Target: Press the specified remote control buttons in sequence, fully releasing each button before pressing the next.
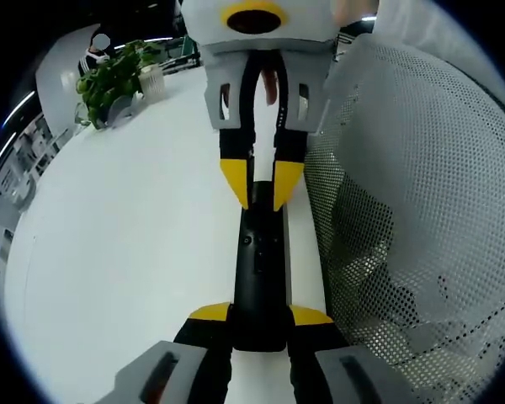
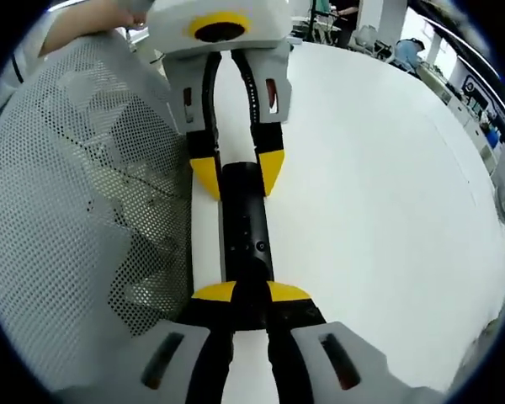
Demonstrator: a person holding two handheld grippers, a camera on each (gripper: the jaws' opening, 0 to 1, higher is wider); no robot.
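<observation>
A: Where's the remote [image 1: 259, 278] at?
B: Lying flat on the white surface [image 1: 126, 252], right beside a mesh basket [image 1: 421, 219].
A: Grippers?
B: Left gripper [image 1: 259, 318] clamped on one end, right gripper [image 2: 247, 296] clamped on the other. Facing each other, basically.

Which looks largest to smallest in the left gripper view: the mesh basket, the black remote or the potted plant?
1. White perforated mesh basket.
2. Slim black remote control.
3. Green leafy potted plant, though it stands farther off, so its true size is unsure.
</observation>
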